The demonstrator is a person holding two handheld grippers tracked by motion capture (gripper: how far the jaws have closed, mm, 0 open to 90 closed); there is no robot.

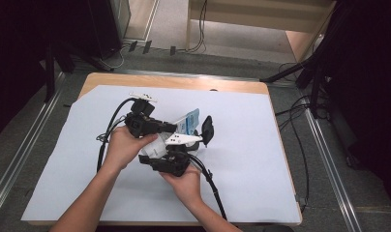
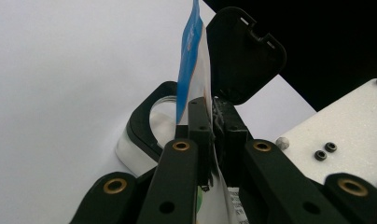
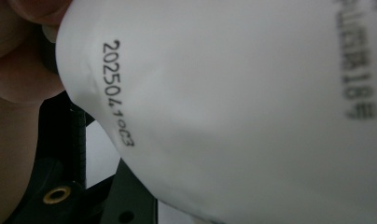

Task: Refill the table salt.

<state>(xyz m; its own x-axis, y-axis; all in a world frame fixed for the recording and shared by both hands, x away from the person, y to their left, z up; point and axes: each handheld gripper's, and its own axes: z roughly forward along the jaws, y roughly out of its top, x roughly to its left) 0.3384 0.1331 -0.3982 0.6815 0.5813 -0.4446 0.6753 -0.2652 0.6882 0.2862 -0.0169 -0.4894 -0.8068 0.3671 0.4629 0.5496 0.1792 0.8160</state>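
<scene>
High view: a wooden table (image 1: 111, 78) covered by a white sheet (image 1: 242, 159) stands amid dark surroundings, and the person's two forearms come in from the bottom edge. The left hand (image 1: 123, 145) holds the left gripper (image 1: 172, 127), which points toward the right across the sheet. The right hand (image 1: 186, 181) holds the right gripper (image 1: 152, 151), which lies just below the left one and points toward the left, so the two tools cross at the middle of the table.

Between them is a white pouch (image 1: 188, 121) with a blue-printed face. Its long axis runs from near the hands up and away toward the far right, with the blue end raised off the sheet. Just beside that end stands a black hinged cap (image 1: 207, 129), flipped open and upright.

In the left gripper view, the two black jaws are closed tightly on the pouch's thin edge (image 2: 196, 79), which rises edge-on straight up from between them. Behind it sits the black ring-shaped opening (image 2: 147, 123) of a container, with the open cap (image 2: 245, 56) above and to the right.

In the right gripper view, the pouch's white back (image 3: 242, 112) lies very close to the lens, printed with the code 20250410C3 running downward. How the right gripper's jaws stand cannot be told.
</scene>
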